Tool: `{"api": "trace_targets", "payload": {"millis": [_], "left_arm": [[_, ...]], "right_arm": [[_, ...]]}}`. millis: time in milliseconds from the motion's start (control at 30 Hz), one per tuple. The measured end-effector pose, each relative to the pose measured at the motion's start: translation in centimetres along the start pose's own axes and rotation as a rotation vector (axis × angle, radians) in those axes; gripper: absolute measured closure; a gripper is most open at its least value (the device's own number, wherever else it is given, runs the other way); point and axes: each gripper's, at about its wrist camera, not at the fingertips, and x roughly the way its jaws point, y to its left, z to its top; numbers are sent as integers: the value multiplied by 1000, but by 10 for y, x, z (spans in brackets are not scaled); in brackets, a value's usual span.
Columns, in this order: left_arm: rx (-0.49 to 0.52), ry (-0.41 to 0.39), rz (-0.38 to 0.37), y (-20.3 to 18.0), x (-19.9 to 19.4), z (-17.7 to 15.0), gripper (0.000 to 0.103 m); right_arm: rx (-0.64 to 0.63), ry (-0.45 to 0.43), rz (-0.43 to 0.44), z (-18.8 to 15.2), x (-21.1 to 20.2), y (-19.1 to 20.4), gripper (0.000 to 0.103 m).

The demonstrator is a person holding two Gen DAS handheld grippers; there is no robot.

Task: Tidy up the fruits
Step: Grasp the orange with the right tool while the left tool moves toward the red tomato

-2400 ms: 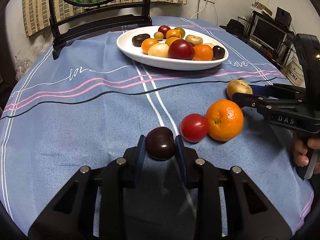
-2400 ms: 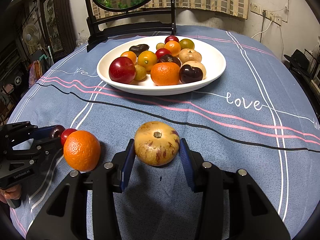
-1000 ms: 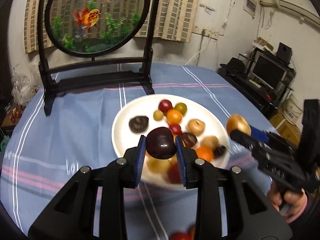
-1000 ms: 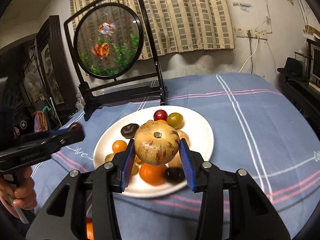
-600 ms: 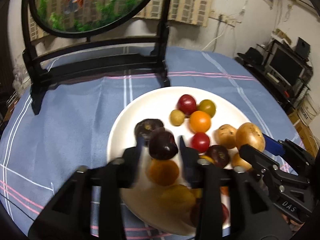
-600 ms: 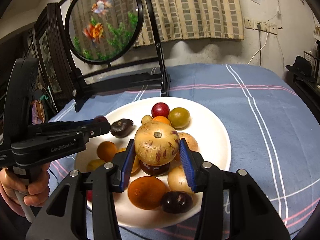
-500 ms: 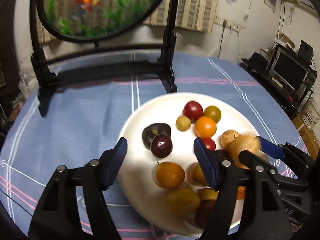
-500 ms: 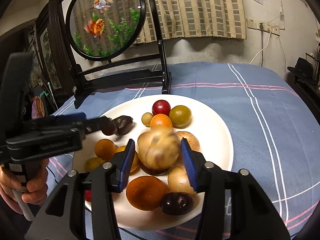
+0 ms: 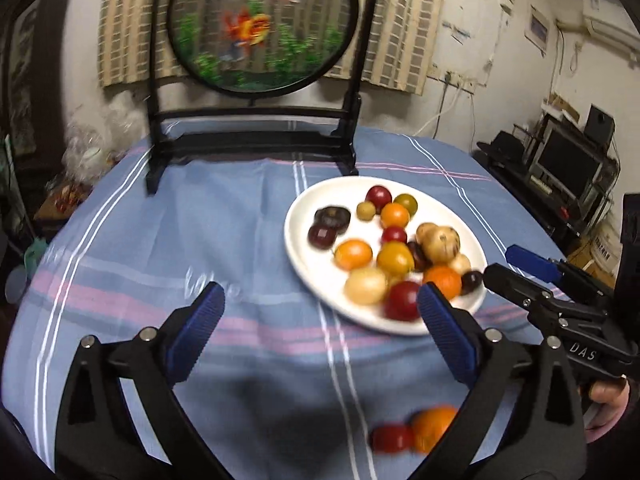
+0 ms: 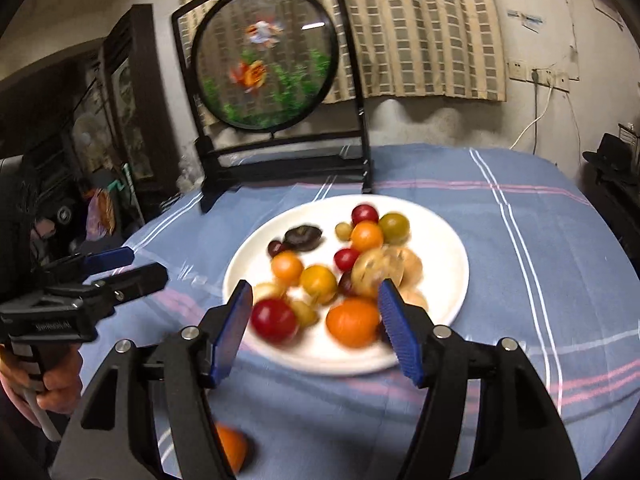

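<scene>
both grippers empty, fruit on the plate

the left black two-finger gripper with blue pads point(image 9: 320, 330) stands wide apart with nothing between its jaws, which have just been opening. it hangs over the blue striped tablecloth point(image 9: 192, 240), short of the white oval plate point(image 9: 308, 264). the right black gripper with blue pads point(image 10: 316, 330) is also parted and has just been opening – its jaws hold nothing, and they frame the near edge of the plate from above.

the fruits lie heaped on the plate: a small dark purple plum point(image 9: 321, 236) sits at the left side just beside a darker wrinkled fruit point(image 9: 332, 216), and a tan speckled round fruit point(image 9: 440, 243) rests on top of the pile toward the right. off the plate, a red tomato point(image 9: 390, 438) and an orange point(image 9: 432, 428) lie touching on the cloth near the left gripper. a round fish painting in a black stand point(image 9: 262, 28) stands at the far side of the table.
</scene>
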Motion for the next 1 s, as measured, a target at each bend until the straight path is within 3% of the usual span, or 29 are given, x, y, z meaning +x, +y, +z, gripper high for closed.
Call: {"api": "trace_targets", "payload": {"millis": [167,333,600,1000], "left_arm": [[-49,23,44,13,-13,-48,2],[-136,125,170,31,-1,-76,3],[-229,155,148,51,-5,-86,3],[-220,155,139,46,-5,-85,3]], "right_arm": [[-5,68,52,-35,-15,11,37],[-11,139,79,-59,-21,26,37],[-127,218,89,-85,-16,56,36],[-151,233,41,-89,-1,63,36]]}}
